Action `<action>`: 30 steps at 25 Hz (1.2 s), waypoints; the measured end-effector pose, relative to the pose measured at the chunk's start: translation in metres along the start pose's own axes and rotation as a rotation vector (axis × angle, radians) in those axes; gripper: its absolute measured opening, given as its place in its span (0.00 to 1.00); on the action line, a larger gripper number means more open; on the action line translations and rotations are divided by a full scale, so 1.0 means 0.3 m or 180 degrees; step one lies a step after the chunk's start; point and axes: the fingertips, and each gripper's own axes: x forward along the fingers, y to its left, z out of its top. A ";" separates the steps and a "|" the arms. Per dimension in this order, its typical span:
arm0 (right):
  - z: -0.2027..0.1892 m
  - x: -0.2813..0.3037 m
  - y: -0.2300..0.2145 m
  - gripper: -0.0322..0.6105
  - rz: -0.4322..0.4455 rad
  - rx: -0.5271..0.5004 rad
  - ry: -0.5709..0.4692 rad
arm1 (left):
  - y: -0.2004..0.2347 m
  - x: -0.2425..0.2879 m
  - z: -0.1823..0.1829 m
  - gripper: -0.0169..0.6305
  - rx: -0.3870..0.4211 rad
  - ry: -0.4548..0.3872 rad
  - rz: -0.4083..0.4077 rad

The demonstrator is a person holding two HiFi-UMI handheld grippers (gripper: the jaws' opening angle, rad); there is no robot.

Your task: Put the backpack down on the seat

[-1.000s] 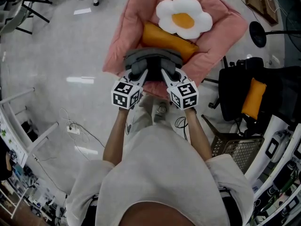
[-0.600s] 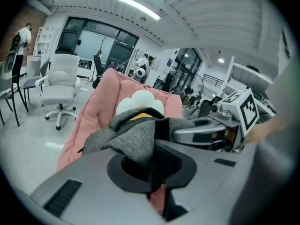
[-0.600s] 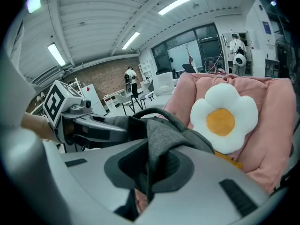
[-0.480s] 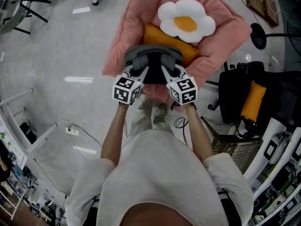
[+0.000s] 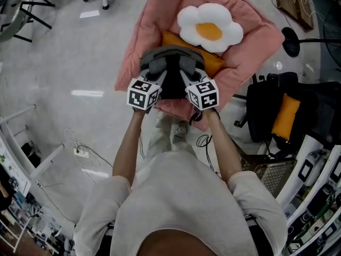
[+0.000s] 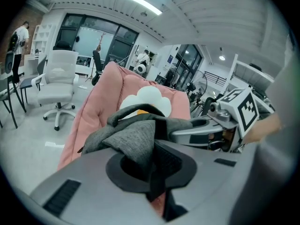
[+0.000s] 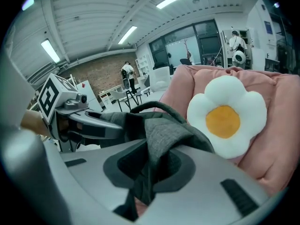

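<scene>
Pink seat (image 5: 160, 15), grey backpack (image 5: 171, 55) btm hidden, L hand-held gripper (image 5: 159, 76) & R hand-held gripper (image 5: 184, 74) clamped on its fabric

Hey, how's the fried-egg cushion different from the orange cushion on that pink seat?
The fried-egg cushion is white with a yellow centre and lobed; the orange cushion is plain and long. The fried-egg cushion shows whole, while the orange cushion is partly covered by it and by the grey backpack. Both lie on the pink seat.
</scene>
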 end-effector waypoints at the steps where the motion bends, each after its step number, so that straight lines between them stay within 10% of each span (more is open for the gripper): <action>1: -0.007 0.014 -0.007 0.12 -0.0010 0.0017 0.0027 | 0.007 0.009 0.001 0.08 -0.0007 0.0009 -0.0005; 11: -0.070 0.118 -0.063 0.15 -0.0043 0.0149 0.0267 | 0.066 0.064 -0.042 0.11 -0.0051 0.0114 -0.0065; 15: -0.055 0.123 -0.077 0.19 -0.0076 0.0218 0.0187 | 0.072 0.062 -0.067 0.31 -0.0121 0.0153 -0.0065; 23: -0.056 0.120 -0.080 0.60 -0.0146 0.0157 0.0137 | 0.095 0.015 -0.098 0.43 -0.0127 0.0132 0.0078; 30: -0.047 0.031 -0.052 0.62 -0.0198 0.0055 -0.0017 | 0.072 -0.053 -0.116 0.43 -0.0168 0.0044 0.0138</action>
